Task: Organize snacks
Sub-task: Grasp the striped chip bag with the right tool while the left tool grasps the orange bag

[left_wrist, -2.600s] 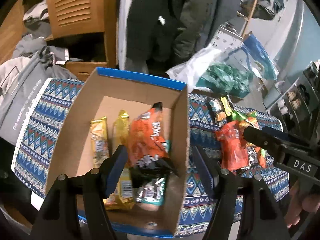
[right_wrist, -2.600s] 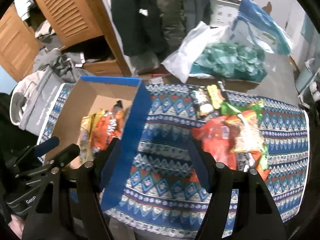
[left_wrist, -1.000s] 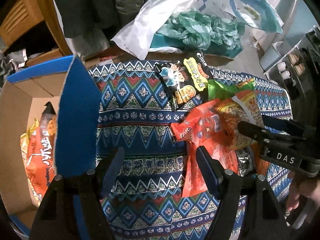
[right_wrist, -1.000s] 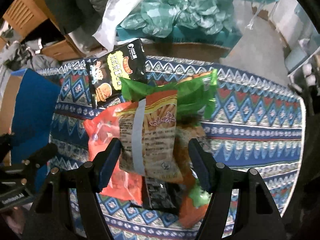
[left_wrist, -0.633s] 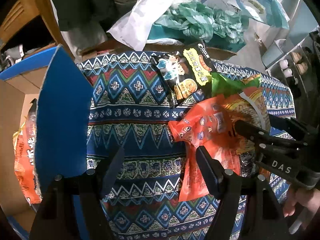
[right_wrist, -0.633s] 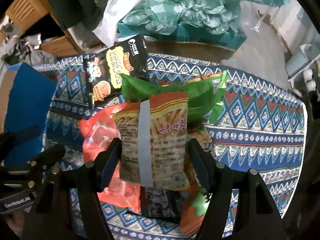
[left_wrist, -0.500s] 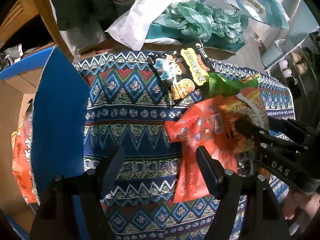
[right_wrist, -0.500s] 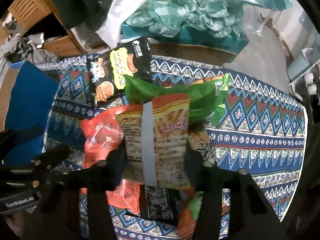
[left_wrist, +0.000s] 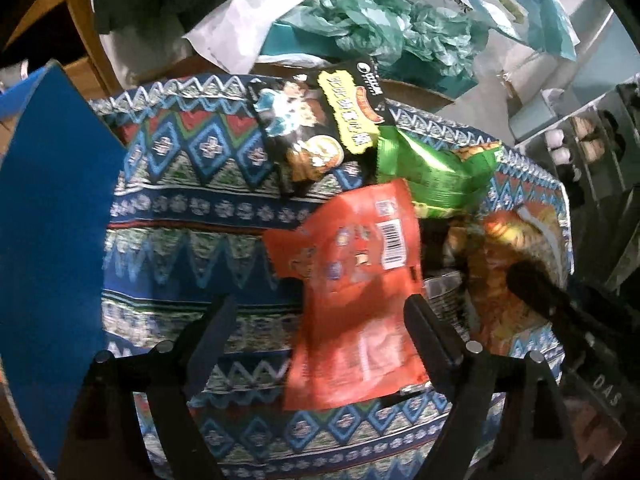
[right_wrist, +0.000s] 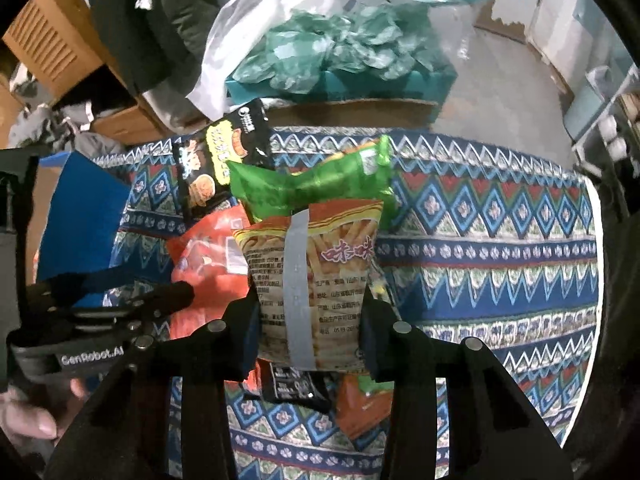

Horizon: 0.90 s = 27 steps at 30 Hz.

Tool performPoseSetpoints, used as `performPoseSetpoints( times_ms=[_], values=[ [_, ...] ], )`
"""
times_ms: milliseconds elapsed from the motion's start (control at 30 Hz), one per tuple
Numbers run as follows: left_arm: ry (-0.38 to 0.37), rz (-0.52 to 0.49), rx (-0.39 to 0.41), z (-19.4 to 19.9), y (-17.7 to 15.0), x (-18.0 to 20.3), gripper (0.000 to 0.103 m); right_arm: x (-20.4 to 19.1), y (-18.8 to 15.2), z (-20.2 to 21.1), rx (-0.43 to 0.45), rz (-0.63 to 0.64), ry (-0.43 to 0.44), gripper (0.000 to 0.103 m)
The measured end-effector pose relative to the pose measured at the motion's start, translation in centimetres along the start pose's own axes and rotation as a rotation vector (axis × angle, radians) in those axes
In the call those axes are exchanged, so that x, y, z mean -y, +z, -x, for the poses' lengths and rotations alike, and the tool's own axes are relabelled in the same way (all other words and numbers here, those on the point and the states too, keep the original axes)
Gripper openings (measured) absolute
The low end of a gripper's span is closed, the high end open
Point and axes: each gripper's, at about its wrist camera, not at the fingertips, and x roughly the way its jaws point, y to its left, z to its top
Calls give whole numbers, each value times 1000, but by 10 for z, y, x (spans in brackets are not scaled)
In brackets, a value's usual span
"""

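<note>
Fries bag (right_wrist: 316, 292): orange, grey stripe down its face, sitting between the pads of the right gripper (right_wrist: 310, 332), which is clamping both its sides. Green bag (right_wrist: 316, 184): lying just beyond the claw, touching the fries bag's top edge. Black bag (right_wrist: 222, 160): resting beyond and left. Red bag (left_wrist: 360, 288): lying ahead of the left gripper (left_wrist: 320, 324), whose jaws are standing wide apart, holding nothing. Patterned tablecloth (right_wrist: 500, 248): spreading beneath everything. Blue box flap (left_wrist: 52, 208): standing left of the left claw.

Fries bag (right_wrist: 310, 284) hides most of the black packet (right_wrist: 294, 386) beneath
</note>
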Motion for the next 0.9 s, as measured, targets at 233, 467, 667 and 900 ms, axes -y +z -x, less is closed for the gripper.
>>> performPoseSetpoints(
  times_ms=[233,467,667,900],
  values=[
    [-11,40,-22,-15,0,11,87,7,-13,1,-4,0,2,39],
    [-24,52,-21,-19,3,24,87,13,-17,-2,-4,21,-24,39],
    [-28,96,-4,-27,8,28,90,15,-19,-3,-9,14,-15,39],
    [2,80,-43,-50,9,27,93,15,-18,-7,-16,15,-11,39]
  ],
)
